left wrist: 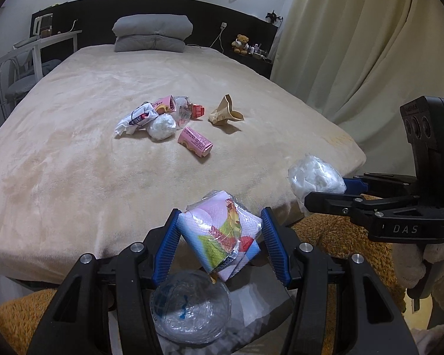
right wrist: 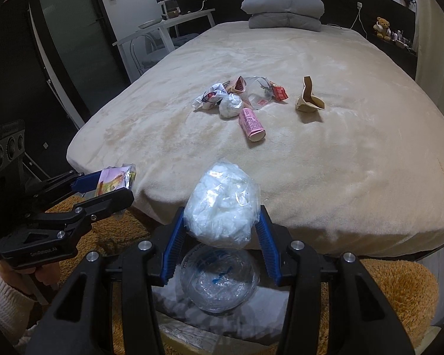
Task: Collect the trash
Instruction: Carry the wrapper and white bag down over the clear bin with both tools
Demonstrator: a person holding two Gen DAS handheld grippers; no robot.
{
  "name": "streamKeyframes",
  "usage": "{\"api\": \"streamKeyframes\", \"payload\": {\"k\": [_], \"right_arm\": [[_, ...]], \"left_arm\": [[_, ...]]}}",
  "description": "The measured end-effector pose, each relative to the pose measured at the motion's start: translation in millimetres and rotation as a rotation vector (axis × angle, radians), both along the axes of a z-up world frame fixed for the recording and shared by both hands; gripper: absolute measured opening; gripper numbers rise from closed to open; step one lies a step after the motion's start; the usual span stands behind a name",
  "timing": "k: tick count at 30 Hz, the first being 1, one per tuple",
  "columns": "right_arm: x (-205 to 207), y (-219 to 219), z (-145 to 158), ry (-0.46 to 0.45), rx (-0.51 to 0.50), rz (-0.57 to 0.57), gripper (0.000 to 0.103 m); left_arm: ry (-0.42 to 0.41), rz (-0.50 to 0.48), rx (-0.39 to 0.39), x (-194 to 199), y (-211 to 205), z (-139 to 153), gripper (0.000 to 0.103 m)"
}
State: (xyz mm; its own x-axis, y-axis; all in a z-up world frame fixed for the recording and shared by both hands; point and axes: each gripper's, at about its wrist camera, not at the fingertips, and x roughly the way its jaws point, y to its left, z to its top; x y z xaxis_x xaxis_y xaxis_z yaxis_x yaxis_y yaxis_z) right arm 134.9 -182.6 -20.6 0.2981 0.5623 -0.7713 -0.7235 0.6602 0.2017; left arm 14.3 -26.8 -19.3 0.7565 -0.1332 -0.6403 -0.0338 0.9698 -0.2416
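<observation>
My left gripper (left wrist: 220, 238) is shut on a crumpled colourful wrapper (left wrist: 222, 236), held past the foot of the bed; it also shows in the right wrist view (right wrist: 115, 179). My right gripper (right wrist: 220, 222) is shut on a white plastic ball of trash (right wrist: 222, 204), which also shows in the left wrist view (left wrist: 315, 177). Both hang over a crumpled clear plastic piece (left wrist: 191, 307) (right wrist: 219, 279) lying below on something white. More trash lies mid-bed: a pink carton (left wrist: 195, 142), a white wad (left wrist: 162, 127), a brown paper bag (left wrist: 225, 112), wrappers (left wrist: 139, 117).
The beige bed (left wrist: 103, 162) has grey pillows (left wrist: 152, 32) at its head. An orange fluffy rug (right wrist: 399, 290) lies at the bed's foot. A white desk (left wrist: 35, 47) stands to the left, a curtain (left wrist: 355, 44) to the right, a shelf with a teddy bear (left wrist: 241, 43).
</observation>
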Motion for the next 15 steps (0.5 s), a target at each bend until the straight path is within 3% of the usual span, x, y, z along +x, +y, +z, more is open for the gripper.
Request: {"api": "streamKeyframes", "payload": {"k": [6,15], "right_arm": [[-11,1,-10,0.029,-0.008,0.021,0.048],[-6,12,-54,0.133,-0.052,0.045,0.048]], "left_arm": [[0.032,0.001,-0.027,-9,-1,-13,0.054],[0.142,0.016,-0.094,0,7,-54,0.054]]}}
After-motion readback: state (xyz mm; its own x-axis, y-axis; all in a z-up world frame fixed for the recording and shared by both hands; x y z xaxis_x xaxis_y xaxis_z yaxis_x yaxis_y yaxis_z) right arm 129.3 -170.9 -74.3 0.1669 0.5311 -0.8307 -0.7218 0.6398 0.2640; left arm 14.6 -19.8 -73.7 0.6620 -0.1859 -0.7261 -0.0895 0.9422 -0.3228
